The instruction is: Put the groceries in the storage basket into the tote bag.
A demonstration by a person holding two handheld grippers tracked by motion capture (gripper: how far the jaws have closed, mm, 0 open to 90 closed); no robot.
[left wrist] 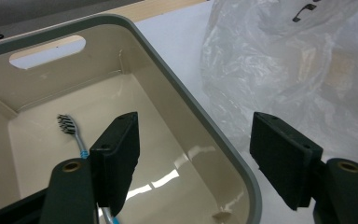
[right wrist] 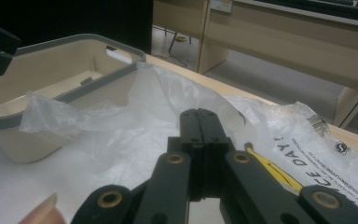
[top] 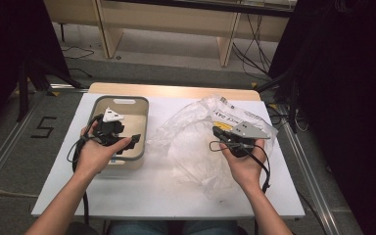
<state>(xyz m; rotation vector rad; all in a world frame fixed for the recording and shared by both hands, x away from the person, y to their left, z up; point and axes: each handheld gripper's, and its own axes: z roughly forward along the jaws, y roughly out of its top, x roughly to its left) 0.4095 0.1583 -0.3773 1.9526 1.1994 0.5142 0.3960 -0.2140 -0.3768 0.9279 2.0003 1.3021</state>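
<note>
Now the left gripper [left wrist: 193, 156] hangs spread over the bin's [left wrist: 177, 88] right rim, a toothbrush [left wrist: 72, 130] inside; the right gripper [right wrist: 199, 122], pressed together, rests on the bag [right wrist: 121, 135].

Lab or test room, not a home. White table [top: 176, 196] sits between aluminium rails [top: 10, 142] on grey carpet, with a "5" taped on the floor [top: 44, 126]. Black curtains [top: 352, 73] hang on both sides, plain wooden desks [top: 176, 19] stand behind, and loose cables [top: 252, 49] trail underneath.
</note>
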